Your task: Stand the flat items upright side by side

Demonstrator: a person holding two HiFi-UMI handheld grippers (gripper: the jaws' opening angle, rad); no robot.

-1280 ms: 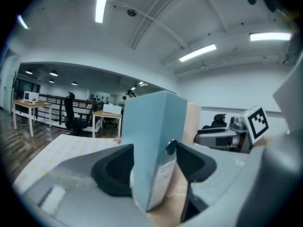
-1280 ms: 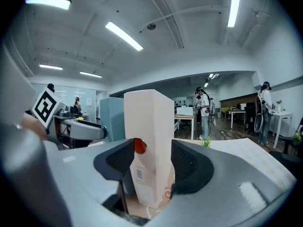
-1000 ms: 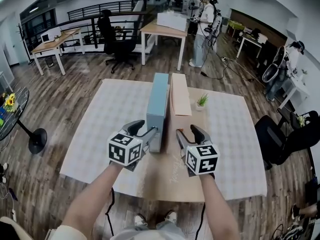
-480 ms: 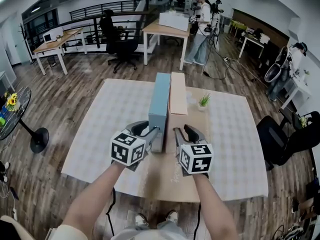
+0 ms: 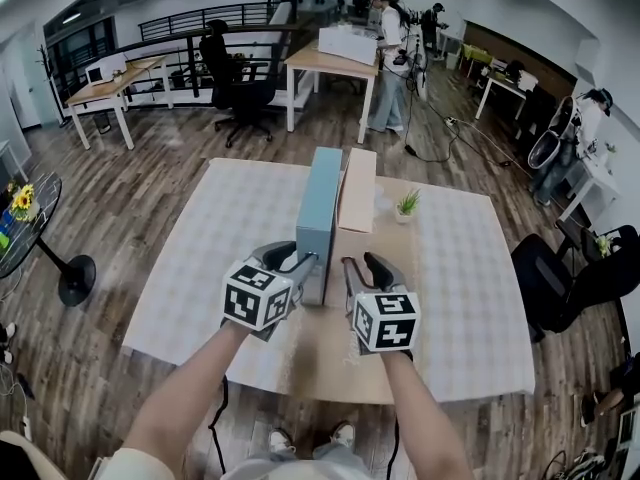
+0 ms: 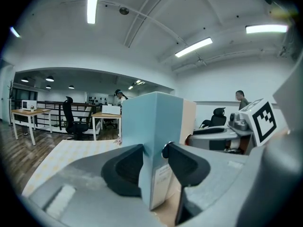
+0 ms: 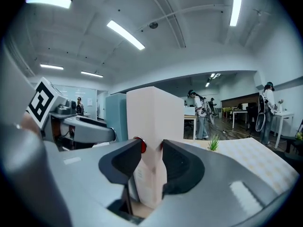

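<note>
A flat light-blue box (image 5: 318,213) stands on edge along the middle of the table. My left gripper (image 5: 308,265) is shut on its near end; its jaws have just been closing, and both pads press the box (image 6: 151,122) in the left gripper view. Close on its right a flat pale-pink box (image 5: 358,193) also stands on edge. My right gripper (image 5: 356,266) is shut on that box's near end (image 7: 154,112); its jaws closed, then eased a little. The two boxes run side by side with a narrow gap.
The table (image 5: 210,248) carries a checked cloth with a bare wooden strip down the middle. A small potted plant (image 5: 405,204) stands just right of the pink box. Desks, office chairs and a standing person (image 5: 385,58) are beyond; a black chair (image 5: 570,278) is at the right.
The pink box has gone from leaning with its broad face up to standing on edge beside the blue box. Both grippers' jaws have narrowed onto the box ends. The right gripper shifted slightly left.
</note>
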